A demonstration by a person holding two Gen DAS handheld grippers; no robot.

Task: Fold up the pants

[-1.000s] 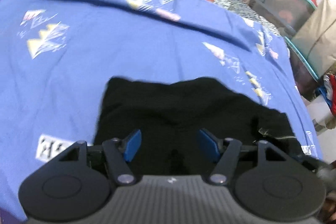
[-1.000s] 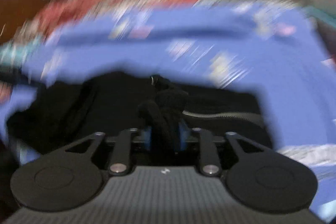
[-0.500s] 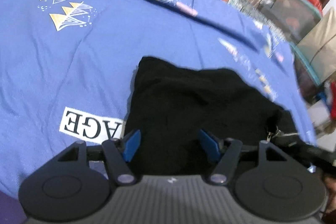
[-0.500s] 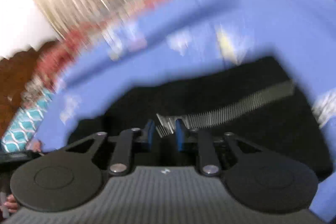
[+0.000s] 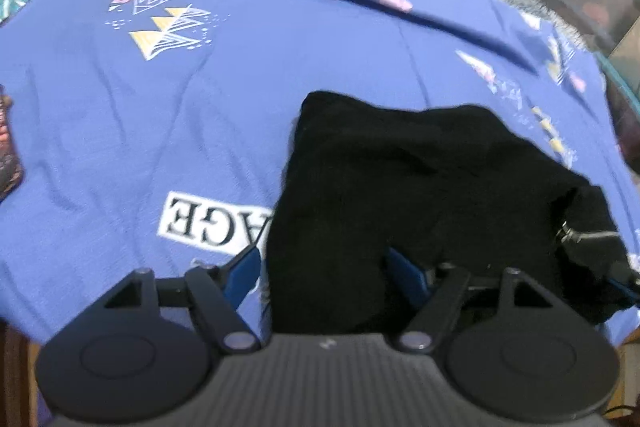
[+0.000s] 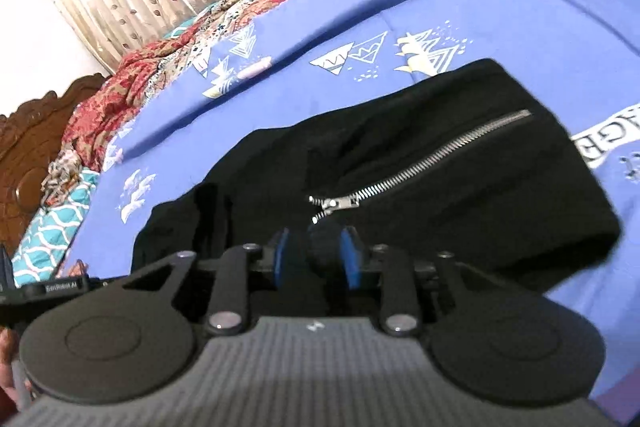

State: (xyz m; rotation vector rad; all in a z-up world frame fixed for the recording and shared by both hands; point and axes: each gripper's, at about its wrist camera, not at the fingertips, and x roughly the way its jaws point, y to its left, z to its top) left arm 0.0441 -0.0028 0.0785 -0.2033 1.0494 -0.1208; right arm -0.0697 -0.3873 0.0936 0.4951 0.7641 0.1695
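My right claw point(image 6: 316, 259), clamped on a bunched fold of the pants point(image 6: 400, 163) a second ago, is opening; my left claw point(image 5: 326, 263) spreads wider astride the cloth edge, so this fold seems laid.

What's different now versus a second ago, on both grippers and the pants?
The left gripper has drifted toward the left edge of the black pants, so the printed letters on the blue sheet now show; its jaws are opening, wide, pressing nothing. The right gripper rolled, and the zipper came into clear view; its jaws are opening with a bunch of cloth between them. The pants stayed on the sheet.
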